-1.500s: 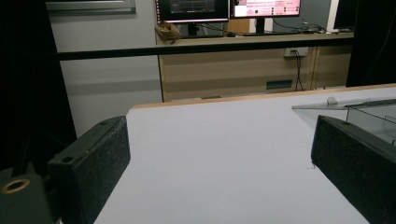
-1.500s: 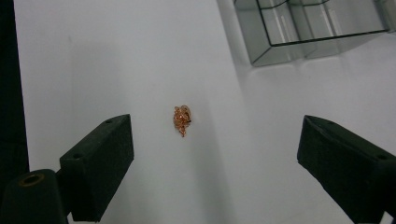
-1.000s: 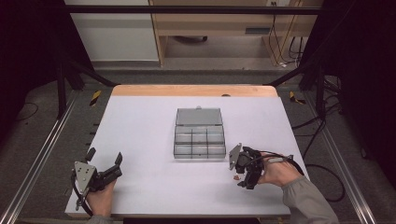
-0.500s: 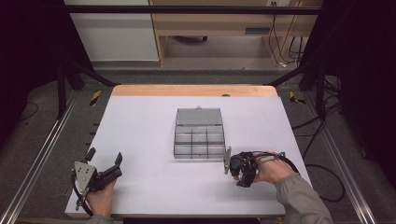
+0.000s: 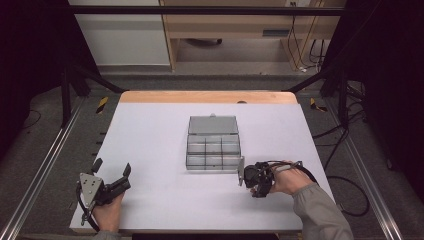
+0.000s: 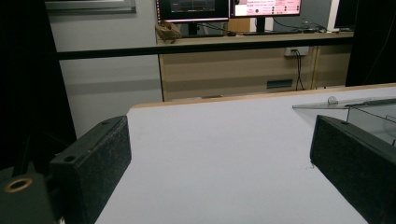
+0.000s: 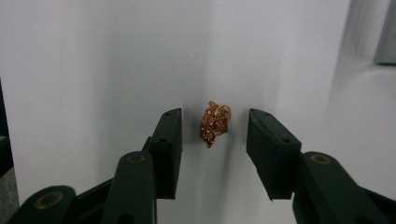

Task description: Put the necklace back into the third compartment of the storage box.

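Right gripper (image 7: 214, 140): down by the near right part of the white table (image 5: 160, 145), jaws straddling a small copper-coloured crumpled tangle of wire-like metal (image 7: 215, 122).
Right jaws: they've just been closing in, and there's the tangle between them, but a clear gap shows on each side, so no pinch on it yet.
Copper tangle: lying on the white surface, midway between the two black pads, nearer their tips than their roots.
Clear plastic compartment box (image 5: 213, 145): sitting mid-table with its lid folded back flat on the far side; its grid of compartments looks bare from the high view, though it's too small to be sure.
Right gripper in the high view (image 5: 250, 176): just off the box's near right corner, a grey-sleeved arm behind it.
Left gripper (image 5: 110, 172): resting at the near left of the table, well apart from the box.
Left jaws: spread wide, nothing between them but bare table; the box's clear lid (image 6: 345, 103) peeks in at the right edge.
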### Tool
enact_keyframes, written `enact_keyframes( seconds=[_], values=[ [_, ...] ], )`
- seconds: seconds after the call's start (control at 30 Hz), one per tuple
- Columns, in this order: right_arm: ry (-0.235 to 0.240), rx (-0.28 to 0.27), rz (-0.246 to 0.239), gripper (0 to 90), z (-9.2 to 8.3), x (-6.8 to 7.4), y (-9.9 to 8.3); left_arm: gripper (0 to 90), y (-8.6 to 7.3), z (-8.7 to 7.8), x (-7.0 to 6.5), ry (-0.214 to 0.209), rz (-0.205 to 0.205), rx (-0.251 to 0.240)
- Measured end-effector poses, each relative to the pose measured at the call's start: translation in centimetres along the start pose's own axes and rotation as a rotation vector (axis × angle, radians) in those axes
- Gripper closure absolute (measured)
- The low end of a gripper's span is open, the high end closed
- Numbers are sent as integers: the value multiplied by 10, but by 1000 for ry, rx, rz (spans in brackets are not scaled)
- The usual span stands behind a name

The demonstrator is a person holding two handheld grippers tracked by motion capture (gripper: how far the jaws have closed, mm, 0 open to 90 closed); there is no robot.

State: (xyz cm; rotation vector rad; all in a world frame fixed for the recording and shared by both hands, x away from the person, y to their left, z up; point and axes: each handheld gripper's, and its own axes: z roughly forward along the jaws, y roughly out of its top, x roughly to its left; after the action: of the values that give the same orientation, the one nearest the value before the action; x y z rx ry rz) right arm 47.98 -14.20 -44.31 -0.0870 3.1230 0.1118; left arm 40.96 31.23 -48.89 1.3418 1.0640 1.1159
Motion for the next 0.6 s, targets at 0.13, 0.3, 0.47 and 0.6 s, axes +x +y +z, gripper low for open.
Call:
enact_keyframes(
  seconds=[0.13,0.3,0.47,0.6],
  values=[
    [4,-2,-1,610,1,-2,-1,51,0,0,0,0,0,0],
    [19,9,32,644,2,-3,-2,51,0,0,0,2,0,-2],
    [19,3,32,675,2,-5,-2,53,0,0,0,2,1,-1],
    [14,5,40,706,2,-5,-1,53,0,0,0,3,0,-1]
  ],
)
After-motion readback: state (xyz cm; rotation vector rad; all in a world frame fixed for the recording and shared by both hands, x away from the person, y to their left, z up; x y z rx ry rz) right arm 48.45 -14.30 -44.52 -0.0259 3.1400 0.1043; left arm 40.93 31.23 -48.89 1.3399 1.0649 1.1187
